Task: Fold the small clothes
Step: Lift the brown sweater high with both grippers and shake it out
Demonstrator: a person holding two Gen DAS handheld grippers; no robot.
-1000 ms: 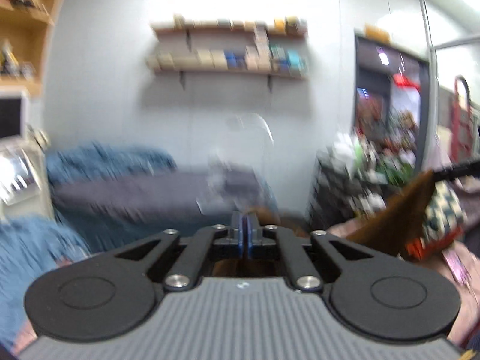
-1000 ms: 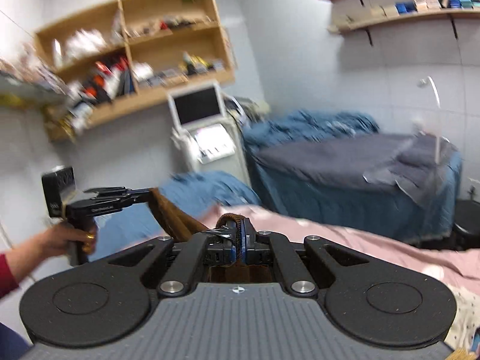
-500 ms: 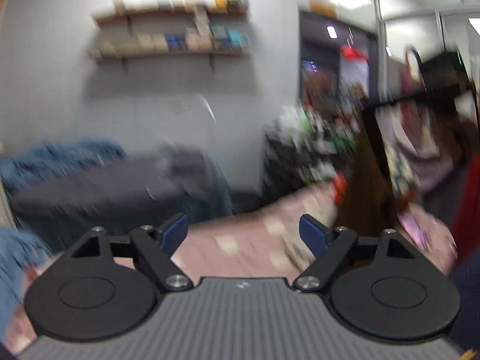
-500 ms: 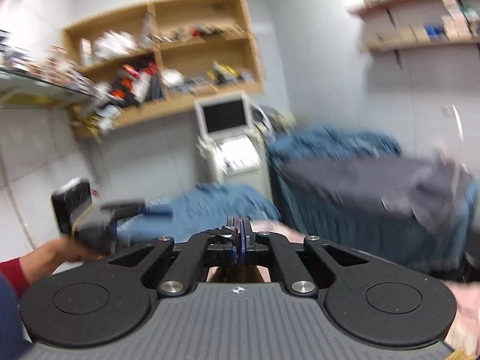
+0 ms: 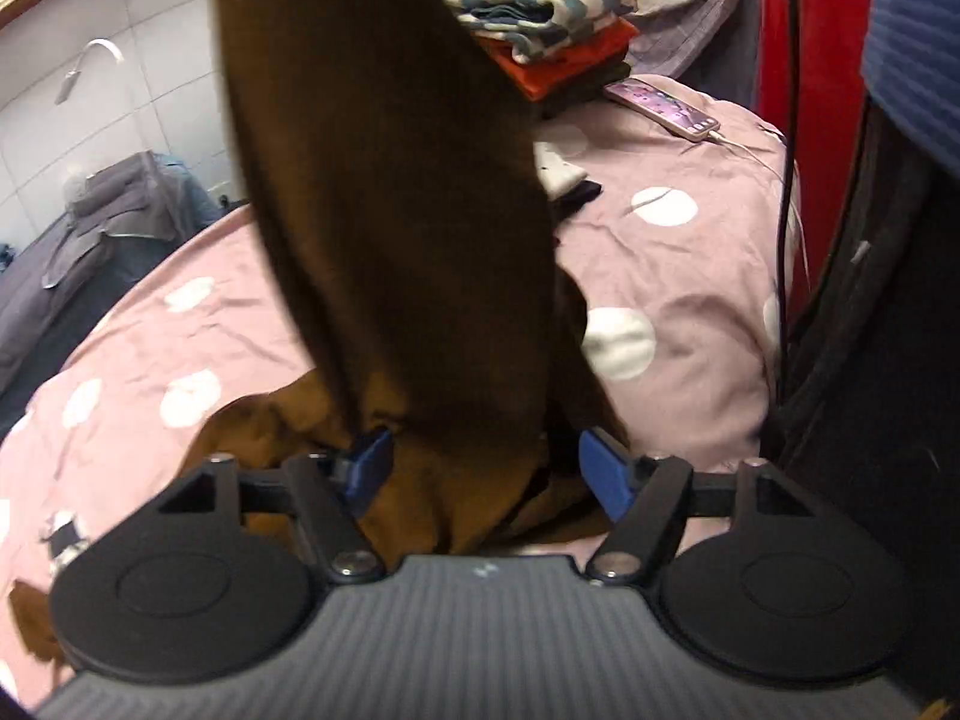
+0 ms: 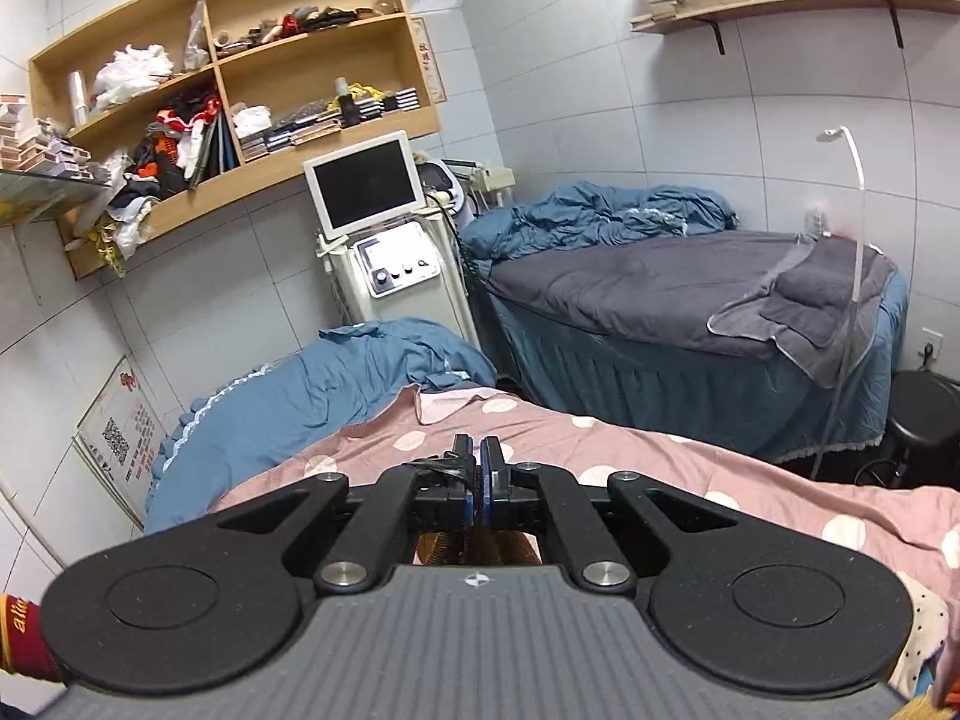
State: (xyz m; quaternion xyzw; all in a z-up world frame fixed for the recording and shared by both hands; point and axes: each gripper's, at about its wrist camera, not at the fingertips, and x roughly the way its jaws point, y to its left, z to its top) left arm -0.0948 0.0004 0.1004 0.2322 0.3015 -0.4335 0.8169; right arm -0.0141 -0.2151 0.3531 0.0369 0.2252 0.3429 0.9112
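Your left gripper (image 5: 486, 468) dropped its hem, jaws just narrowing, empty, beside brown garment (image 5: 390, 192) | hangs at 12 o'clock, tail on bed (image 5: 678, 276) | right gripper (image 6: 477, 480) clamps top, keeping it straight.

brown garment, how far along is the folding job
Done: a folded stack sits at the far end of the bed. In hand: the brown garment hangs from the shut right gripper, its lower end between the open left gripper pads, which have just been closing. Left: folding it.

Right tool (image 6: 478, 471) clamped on brown garment (image 6: 474, 549), pink dotted bedspread (image 6: 690, 468)
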